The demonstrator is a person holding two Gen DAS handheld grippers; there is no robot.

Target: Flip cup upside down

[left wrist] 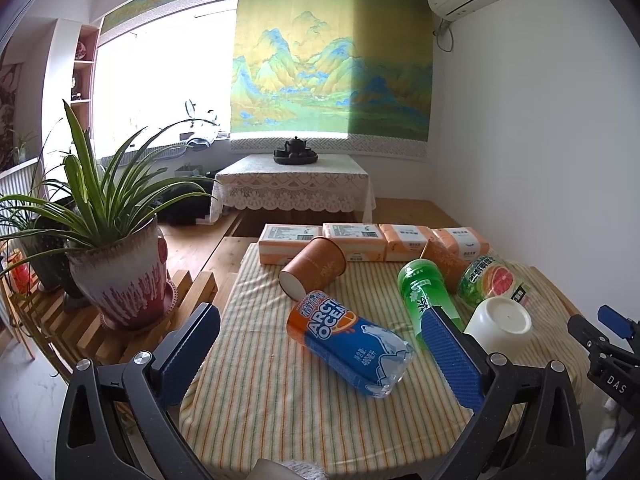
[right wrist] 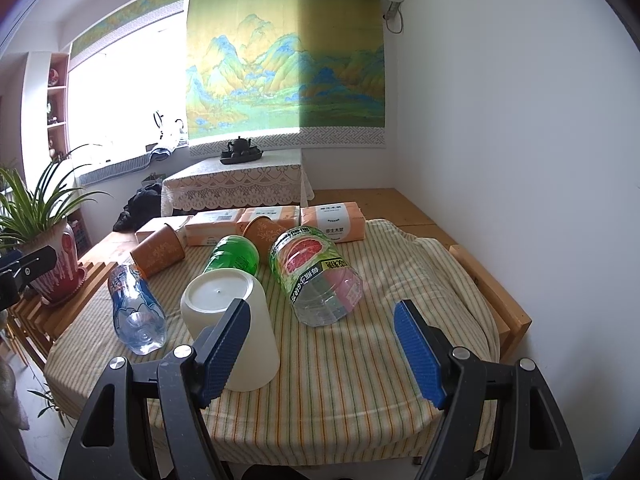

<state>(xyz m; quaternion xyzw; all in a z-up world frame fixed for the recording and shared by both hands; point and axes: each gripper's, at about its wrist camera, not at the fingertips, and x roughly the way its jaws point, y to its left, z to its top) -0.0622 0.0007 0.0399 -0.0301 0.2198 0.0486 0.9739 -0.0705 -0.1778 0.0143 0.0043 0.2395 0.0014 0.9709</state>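
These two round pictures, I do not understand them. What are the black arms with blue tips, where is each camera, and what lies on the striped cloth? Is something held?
A person holds a two-finger tool in each hand; each tool carries a wide-angle camera looking along its blue-padded fingers. One picture comes from the left gripper, the other from the right gripper. Both are open and hold nothing. On the striped cloth a white cup already stands upside down. Around it lie an Arctic Ocean bottle, a green bottle, a grapefruit-label bottle and two brown paper cups, with tissue packs behind.
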